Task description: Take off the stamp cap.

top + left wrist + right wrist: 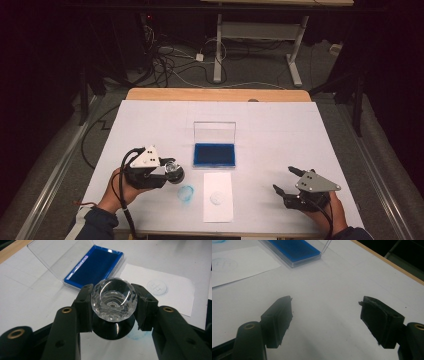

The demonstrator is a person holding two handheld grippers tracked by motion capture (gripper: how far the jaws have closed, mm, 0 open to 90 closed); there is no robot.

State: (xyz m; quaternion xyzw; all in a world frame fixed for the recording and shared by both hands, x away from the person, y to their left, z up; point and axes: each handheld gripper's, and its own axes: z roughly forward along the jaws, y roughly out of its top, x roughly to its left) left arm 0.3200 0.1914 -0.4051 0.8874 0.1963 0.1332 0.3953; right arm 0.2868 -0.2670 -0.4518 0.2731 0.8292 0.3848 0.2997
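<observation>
A stamp with a faceted clear knob and a black base (113, 300) sits between the jaws of my left gripper (113, 305), which is shut on it. In the high view this gripper (171, 172) hovers at the table's left, just left of a blue ink smudge (186, 194). A blue ink pad (215, 155) lies in an open clear case (57, 255) at the table's middle. In front of it is a white paper sheet (218, 210) bearing a faint round print (217, 197). My right gripper (283, 178) rests open at the front right, its jaws (325, 312) wide apart over bare table.
The white table cover (280, 130) ends in a wooden edge (215, 95) at the far side. Beyond it, cables and a desk frame (218, 50) stand on the dark floor. The ink pad (292, 250) and paper (239, 265) lie far left of my right gripper.
</observation>
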